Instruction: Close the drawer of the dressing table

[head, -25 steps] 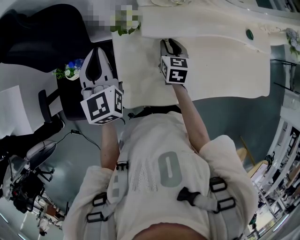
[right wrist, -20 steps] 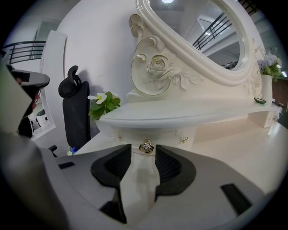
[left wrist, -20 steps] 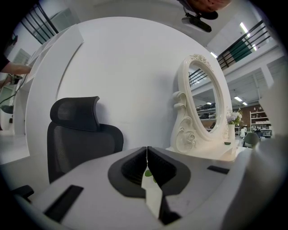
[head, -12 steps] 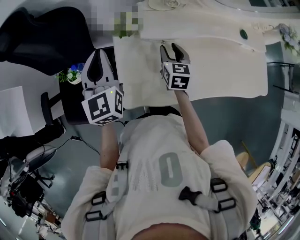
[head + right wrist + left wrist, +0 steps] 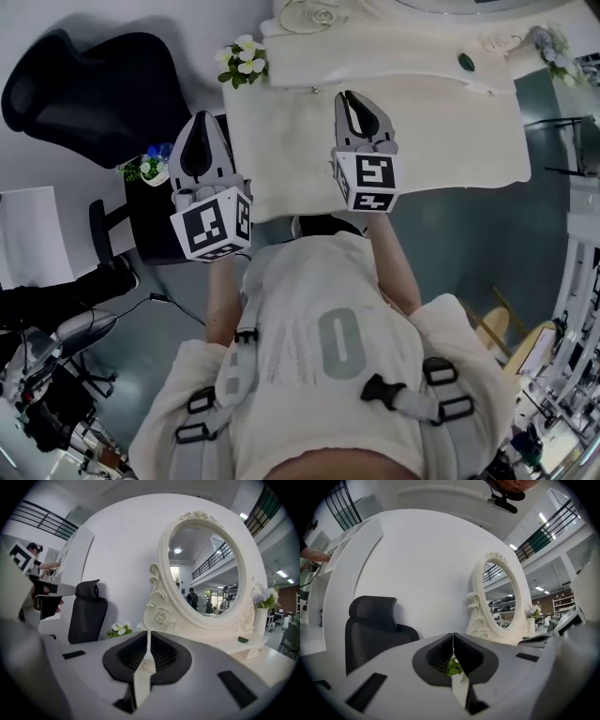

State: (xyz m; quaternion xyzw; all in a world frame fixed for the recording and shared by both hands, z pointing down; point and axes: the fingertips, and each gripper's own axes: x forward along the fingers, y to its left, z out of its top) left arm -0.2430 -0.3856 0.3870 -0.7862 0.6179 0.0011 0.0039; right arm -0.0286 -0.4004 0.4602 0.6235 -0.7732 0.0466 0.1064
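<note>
The cream dressing table lies ahead of me under its oval mirror. Its left part is paler and reaches a little nearer to me than the rest of the front edge. I cannot tell whether that is the drawer. My right gripper hovers above the tabletop, pointing at the mirror. Its jaws are closing, the tips meet, and nothing is between them. My left gripper hangs off the table's left edge, its jaws together and empty.
A black office chair stands to the left by the white wall. White flowers sit at the table's back left corner. A small green object and a vase of flowers are on the right. A low black stand is beside my left gripper.
My right gripper has risen from the table's front edge; its jaws parted half a second ago and have come together again. My left gripper has lifted a little.
</note>
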